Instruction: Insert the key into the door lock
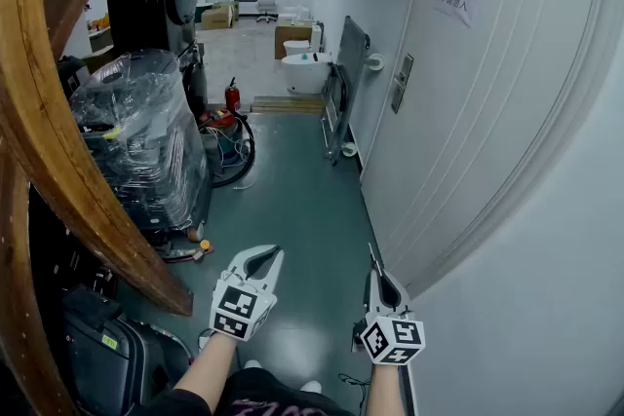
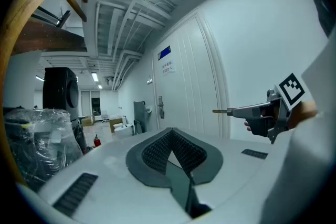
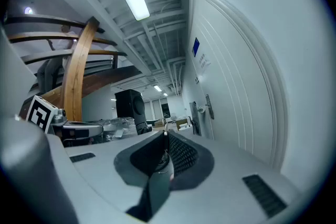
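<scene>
Showing, head view: right gripper (image 1: 376,270) clamped on key (image 1: 371,253), door lock (image 1: 401,83) well ahead; left gripper (image 1: 269,257) closed, empty. Left gripper view: key juts level. Right gripper view: advisable to approach lock squarely, blade aligned with keyhole

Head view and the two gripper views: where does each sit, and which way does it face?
Head view: on the person's head, down the corridor; both forearms, left gripper, right gripper.
Left gripper view: along its own fingers, toward the door.
Right gripper view: along its fingers, shut on the key.
All share the door handle.
</scene>
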Demonstrator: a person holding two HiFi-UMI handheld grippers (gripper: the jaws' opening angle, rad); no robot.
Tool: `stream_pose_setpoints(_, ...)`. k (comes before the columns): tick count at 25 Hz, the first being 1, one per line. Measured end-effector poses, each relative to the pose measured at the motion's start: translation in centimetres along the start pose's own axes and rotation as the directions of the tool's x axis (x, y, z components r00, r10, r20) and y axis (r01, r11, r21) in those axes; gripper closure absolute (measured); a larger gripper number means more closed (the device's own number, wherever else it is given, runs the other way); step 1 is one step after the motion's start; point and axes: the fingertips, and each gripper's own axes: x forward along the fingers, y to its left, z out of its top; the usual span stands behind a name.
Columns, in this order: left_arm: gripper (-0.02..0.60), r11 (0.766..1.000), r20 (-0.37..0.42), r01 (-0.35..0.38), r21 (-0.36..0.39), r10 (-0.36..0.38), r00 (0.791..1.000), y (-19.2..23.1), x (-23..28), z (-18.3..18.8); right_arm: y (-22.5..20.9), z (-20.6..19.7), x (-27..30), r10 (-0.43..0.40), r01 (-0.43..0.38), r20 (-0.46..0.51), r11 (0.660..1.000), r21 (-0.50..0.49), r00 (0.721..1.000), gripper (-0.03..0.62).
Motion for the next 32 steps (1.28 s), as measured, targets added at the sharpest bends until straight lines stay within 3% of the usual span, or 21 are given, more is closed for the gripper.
stream_pose_setpoints(19, 0.569, 0.999, -0.001, 0.020, -0.028, -0.020, 1.000, 3.0, 0.5, -1.5, 1.7, -0.7, 2.7, 0.000, 0.000, -0.012, 1.000, 0.012, 1.000, 0.514)
stream_pose_setpoints(32, 0.569, 0.998, -0.021, 0.045, -0.049, -0.046, 0.999, 7.8, -1.4, -4.5, 6.5, -3.8, 5.1, -0.008, 0.010, -0.044, 0.999, 0.051, 0.999, 0.514)
